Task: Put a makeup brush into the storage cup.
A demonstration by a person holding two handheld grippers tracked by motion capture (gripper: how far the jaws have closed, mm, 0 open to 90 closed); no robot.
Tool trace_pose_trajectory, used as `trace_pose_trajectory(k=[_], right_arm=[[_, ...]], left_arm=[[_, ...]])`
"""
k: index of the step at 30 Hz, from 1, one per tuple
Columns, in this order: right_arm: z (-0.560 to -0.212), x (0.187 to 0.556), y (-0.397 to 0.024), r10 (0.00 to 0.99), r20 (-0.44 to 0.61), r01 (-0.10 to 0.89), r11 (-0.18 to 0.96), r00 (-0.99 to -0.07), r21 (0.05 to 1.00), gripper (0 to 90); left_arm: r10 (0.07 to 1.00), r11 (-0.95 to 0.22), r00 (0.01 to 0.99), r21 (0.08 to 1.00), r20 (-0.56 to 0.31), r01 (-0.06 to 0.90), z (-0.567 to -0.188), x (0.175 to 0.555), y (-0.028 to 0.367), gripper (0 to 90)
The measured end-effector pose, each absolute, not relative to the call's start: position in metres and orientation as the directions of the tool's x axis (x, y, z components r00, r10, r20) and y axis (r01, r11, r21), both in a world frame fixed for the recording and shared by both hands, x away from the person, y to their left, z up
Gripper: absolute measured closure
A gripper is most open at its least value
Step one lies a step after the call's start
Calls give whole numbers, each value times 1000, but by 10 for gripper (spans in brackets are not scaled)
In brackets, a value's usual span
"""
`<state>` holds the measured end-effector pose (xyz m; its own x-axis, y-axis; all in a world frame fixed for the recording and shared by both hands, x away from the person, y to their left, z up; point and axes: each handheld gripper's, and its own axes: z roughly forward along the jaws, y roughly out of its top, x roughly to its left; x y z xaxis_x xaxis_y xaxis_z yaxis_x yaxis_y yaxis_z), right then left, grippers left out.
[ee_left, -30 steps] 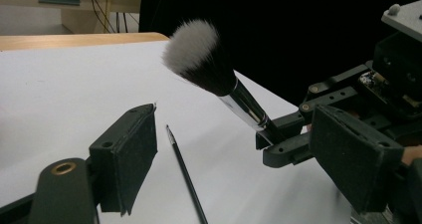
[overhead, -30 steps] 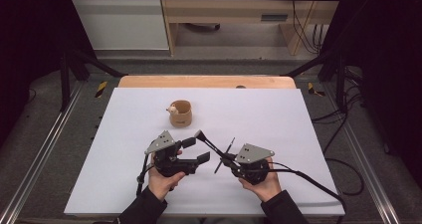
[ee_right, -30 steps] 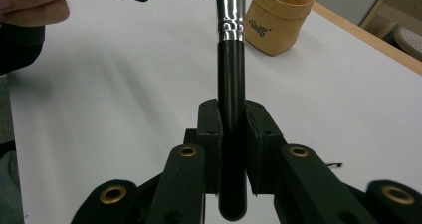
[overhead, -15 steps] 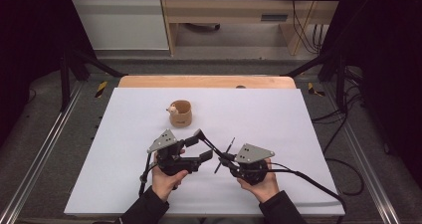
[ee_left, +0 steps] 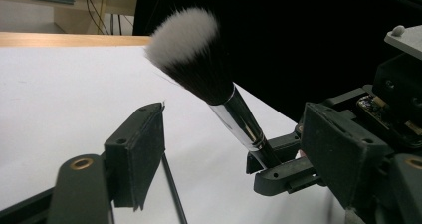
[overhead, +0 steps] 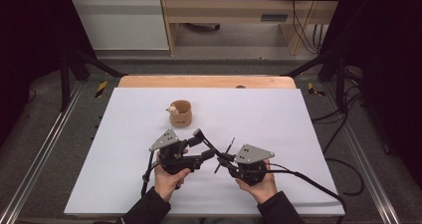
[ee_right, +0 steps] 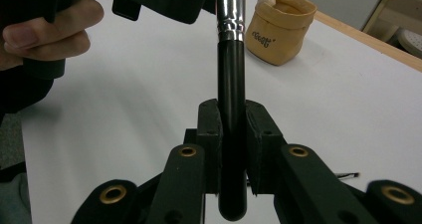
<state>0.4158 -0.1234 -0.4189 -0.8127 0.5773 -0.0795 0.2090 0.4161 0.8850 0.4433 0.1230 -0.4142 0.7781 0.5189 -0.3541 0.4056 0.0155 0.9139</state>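
- My left tongs (overhead: 206, 145) hover low over the white bench (overhead: 298, 124), near its front edge, the jaws parted and pointing toward the right hand. They have just been closing a little, with the brush between them but not touched by either pad.
- In the left gripper view the makeup brush (ee_left: 209, 74) rises slantwise between my two pads (ee_left: 142, 157), its white-tipped bristles up and away from me, its silver ferrule nearer the right-hand pad, clear air on both sides.
- A small tan pot (overhead: 180, 113) with a little figure at its rim stands on the bench beyond the left tongs, well apart from the brush.
- My right tongs (ee_right: 232, 147) are clamped tight on the brush's black handle, the handle's end sticking out just below the pads.
- From that grip the brush runs up and leftward, so its head lies inside the gape of the left tongs.
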Motion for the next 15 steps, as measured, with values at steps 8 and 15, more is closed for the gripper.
trace_pose_trajectory(k=[8,15], right_arm=[[-419,415,-123,579,-71,208,402,-812,892,792],[-419,415,-122,576,-67,203,392,-815,897,792]], left_arm=[[509,26,778,909,-369,415,-415,445,120,349],[494,38,780,906,-385,423,-415,445,119,423]])
